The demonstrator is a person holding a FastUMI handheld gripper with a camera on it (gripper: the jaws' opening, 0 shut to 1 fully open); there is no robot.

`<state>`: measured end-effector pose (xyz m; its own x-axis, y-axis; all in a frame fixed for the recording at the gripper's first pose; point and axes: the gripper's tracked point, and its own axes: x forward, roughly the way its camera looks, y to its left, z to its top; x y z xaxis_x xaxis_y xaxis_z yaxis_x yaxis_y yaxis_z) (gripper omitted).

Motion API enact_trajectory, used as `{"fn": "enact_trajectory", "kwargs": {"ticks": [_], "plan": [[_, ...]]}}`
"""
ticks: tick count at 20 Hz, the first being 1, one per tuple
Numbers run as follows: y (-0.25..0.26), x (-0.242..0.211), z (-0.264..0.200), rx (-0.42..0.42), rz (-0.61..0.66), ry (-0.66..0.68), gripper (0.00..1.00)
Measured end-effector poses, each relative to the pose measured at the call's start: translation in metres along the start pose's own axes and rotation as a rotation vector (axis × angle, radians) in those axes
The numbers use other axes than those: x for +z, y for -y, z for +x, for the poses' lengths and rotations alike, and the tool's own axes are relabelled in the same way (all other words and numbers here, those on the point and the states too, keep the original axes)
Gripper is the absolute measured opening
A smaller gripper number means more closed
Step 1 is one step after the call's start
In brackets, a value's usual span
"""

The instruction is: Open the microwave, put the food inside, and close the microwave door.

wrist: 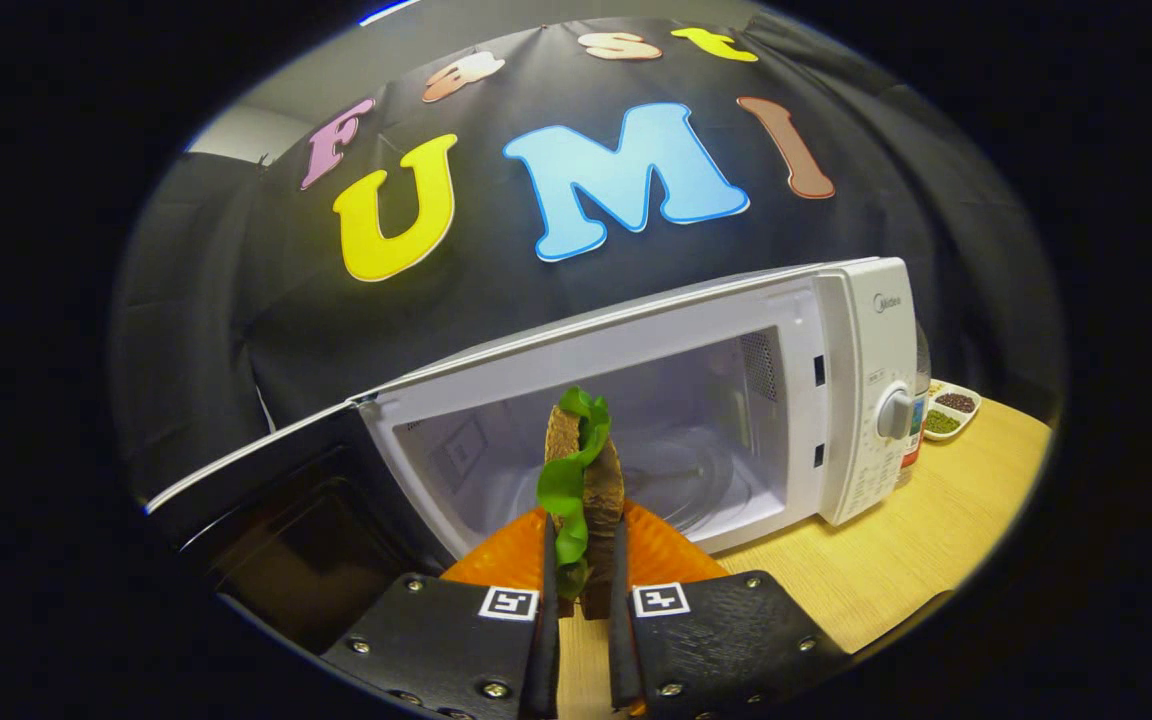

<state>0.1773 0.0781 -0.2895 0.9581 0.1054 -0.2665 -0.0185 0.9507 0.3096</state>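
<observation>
A sandwich [584, 480] of brown bread with green lettuce stands on edge between my two fingers, and my gripper [582, 575] is shut on it. Under it lies an orange plate [661, 550] on the wooden table. Just beyond stands the white microwave [851, 400], its cavity [676, 440] open and lit, with a glass turntable inside. Its dark-windowed door [276, 500] is swung wide open to the left of my fingers.
A white dial and control panel [891, 415] are on the microwave's right side. Behind that corner, a bottle and a small white dish [951, 410] of dark and green grains sit on the light wooden table [906, 560].
</observation>
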Motion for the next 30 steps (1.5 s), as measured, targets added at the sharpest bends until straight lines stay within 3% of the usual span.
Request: {"fn": "enact_trajectory", "kwargs": {"ticks": [9, 14, 15, 18, 20, 23, 24, 30], "plan": [[-0.01, 0.006, 0.082, 0.015, 0.154, 0.007, 0.2], [-0.004, 0.003, 0.117, 0.017, 0.142, 0.029, 0.2], [-0.001, 0.0, 0.123, 0.012, 0.132, 0.013, 0.24], [0.03, 0.002, 0.132, -0.081, 0.094, 0.032, 0.58], [0.041, 0.002, 0.135, -0.114, 0.09, 0.029, 0.64], [0.065, 0.018, 0.13, -0.232, -0.026, 0.107, 0.77], [0.061, 0.027, 0.126, -0.223, -0.058, 0.141, 0.83], [0.037, 0.043, 0.106, -0.174, -0.157, 0.2, 0.83]]}}
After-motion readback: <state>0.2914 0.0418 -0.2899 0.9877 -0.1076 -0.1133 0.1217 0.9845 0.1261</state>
